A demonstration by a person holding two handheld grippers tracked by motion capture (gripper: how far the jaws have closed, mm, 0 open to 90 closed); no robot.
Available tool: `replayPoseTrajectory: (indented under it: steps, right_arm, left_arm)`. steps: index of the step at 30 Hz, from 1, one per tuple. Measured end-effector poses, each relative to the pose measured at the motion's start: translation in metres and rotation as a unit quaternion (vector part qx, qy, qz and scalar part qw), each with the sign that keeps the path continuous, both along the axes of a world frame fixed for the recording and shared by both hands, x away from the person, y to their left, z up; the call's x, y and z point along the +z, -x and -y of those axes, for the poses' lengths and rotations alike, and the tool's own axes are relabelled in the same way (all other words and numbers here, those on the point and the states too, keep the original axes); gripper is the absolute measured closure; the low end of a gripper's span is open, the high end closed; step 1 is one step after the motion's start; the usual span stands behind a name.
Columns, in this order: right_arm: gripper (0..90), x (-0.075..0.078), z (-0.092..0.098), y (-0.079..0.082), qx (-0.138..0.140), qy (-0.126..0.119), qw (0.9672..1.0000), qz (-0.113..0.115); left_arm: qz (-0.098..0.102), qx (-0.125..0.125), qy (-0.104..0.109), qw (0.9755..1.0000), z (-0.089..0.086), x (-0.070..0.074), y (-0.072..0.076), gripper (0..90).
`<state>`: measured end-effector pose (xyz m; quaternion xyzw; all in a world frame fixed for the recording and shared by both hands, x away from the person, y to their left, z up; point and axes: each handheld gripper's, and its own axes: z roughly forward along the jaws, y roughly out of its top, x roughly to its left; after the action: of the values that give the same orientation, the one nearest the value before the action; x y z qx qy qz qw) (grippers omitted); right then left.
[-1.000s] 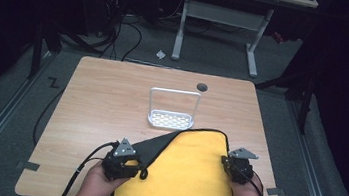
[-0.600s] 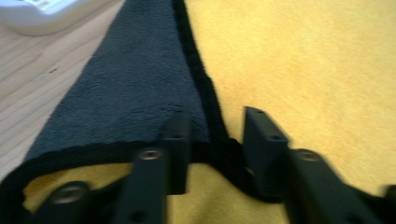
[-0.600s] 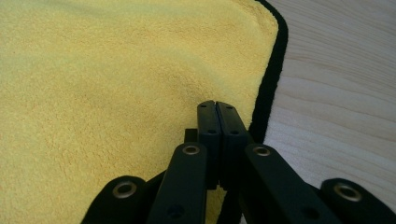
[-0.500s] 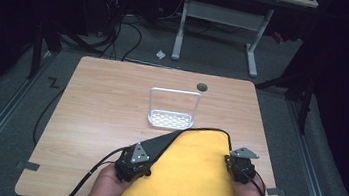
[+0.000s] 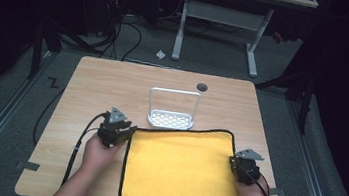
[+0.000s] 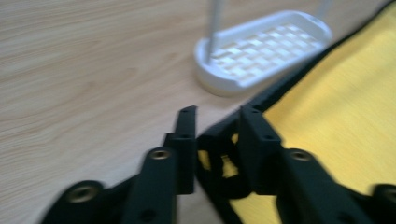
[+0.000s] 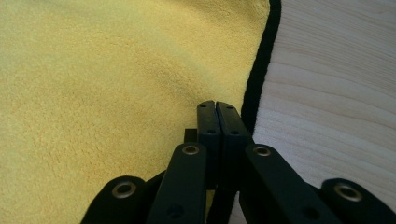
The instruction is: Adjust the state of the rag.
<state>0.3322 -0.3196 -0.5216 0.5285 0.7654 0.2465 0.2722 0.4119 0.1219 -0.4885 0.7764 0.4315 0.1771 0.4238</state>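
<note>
A yellow cloth (image 5: 181, 169) with black edging lies spread flat on the near half of the wooden table (image 5: 103, 84). My left gripper (image 5: 128, 131) is at the cloth's far left corner. Its jaws have just been opening, and in the left gripper view (image 6: 217, 116) they stand apart with the black-edged corner loose between them. The cloth (image 6: 336, 116) runs off to the right there. My right gripper (image 5: 235, 162) sits at the cloth's right edge. In the right gripper view its jaws (image 7: 215, 105) are together on the cloth (image 7: 116, 84) beside the black border.
A small white wire-handled rack (image 5: 171, 120) stands just beyond the cloth's far edge, close to the left gripper (image 6: 261, 51). A dark round hole (image 5: 202, 87) is near the table's far edge. Bare wood lies left and beyond; a desk frame and cables stand behind.
The left gripper carried the folded-over corner away from the person and to the left, and the cloth now lies flat. Its jaws stand apart. The right gripper stayed put.
</note>
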Motion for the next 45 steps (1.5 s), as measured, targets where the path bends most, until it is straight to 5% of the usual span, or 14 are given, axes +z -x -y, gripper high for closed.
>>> replayPoseTrajectory:
  steps: [4, 6, 8, 10, 12, 14, 15, 20, 24, 29, 32, 36, 40, 45]
  right_arm:
    - [89.7, 0.000, 0.000, 0.000, 0.001, 0.000, 1.0000, 0.000]
    - [89.6, 0.000, 0.000, 0.000, 0.002, 0.002, 1.0000, -0.001]
    - [88.3, 0.002, -0.001, 0.000, 0.001, 0.000, 1.0000, 0.006]
    - [88.5, 0.009, -0.007, 0.003, 0.014, -0.008, 0.9995, 0.026]
    - [88.8, 0.013, -0.015, 0.006, 0.026, -0.011, 0.9989, 0.038]
    - [88.8, 0.015, -0.022, 0.007, 0.038, -0.007, 0.9984, 0.041]
    - [88.7, 0.013, -0.031, 0.007, 0.054, -0.003, 0.9978, 0.038]
    - [88.2, 0.002, -0.041, 0.001, 0.071, 0.006, 0.9974, 0.013]
    - [87.8, 0.000, -0.036, 0.001, 0.068, 0.003, 0.9977, 0.002]
    - [87.7, 0.002, -0.021, 0.018, 0.053, 0.002, 0.9986, -0.009]
    - [87.3, 0.002, -0.016, 0.019, 0.041, 0.006, 0.9991, -0.011]
    - [86.5, 0.002, -0.006, 0.015, 0.023, 0.003, 0.9997, -0.008]
    - [84.8, 0.002, -0.004, 0.014, 0.019, -0.002, 0.9998, -0.005]
    - [81.1, 0.005, -0.008, 0.014, 0.027, -0.010, 0.9996, 0.009]
  left_arm:
    - [0.013, 0.002, 0.045, 0.9989, -0.015, 0.008, 0.010, 56.1]
    - [0.016, -0.002, 0.032, 0.9993, -0.014, 0.007, 0.016, 57.2]
    - [0.035, -0.018, 0.011, 0.9992, -0.011, -0.001, 0.040, 64.4]
    - [0.038, -0.038, 0.002, 0.9985, -0.008, -0.007, 0.053, 76.3]
    - [0.049, -0.038, -0.013, 0.9980, -0.003, -0.011, 0.063, 76.7]
    - [0.059, -0.030, -0.005, 0.9978, -0.003, -0.009, 0.068, 71.2]
    - [0.058, -0.044, 0.026, 0.9970, -0.001, -0.007, 0.074, 73.8]
    - [-0.008, -0.091, -0.041, 0.9950, 0.023, -0.029, 0.069, 73.9]
    - [-0.044, -0.095, -0.050, 0.9932, 0.032, -0.040, 0.062, 71.6]
    - [-0.040, -0.140, -0.061, 0.9875, 0.051, -0.039, 0.080, 72.3]
    - [-0.044, -0.150, -0.055, 0.9862, 0.056, -0.039, 0.082, 72.3]
    - [-0.046, -0.149, -0.042, 0.9870, 0.057, -0.040, 0.076, 71.3]
    - [-0.031, -0.086, -0.035, 0.9952, 0.037, -0.036, 0.048, 62.5]
    - [-0.036, -0.058, -0.018, 0.9975, 0.026, -0.037, 0.022, 54.5]
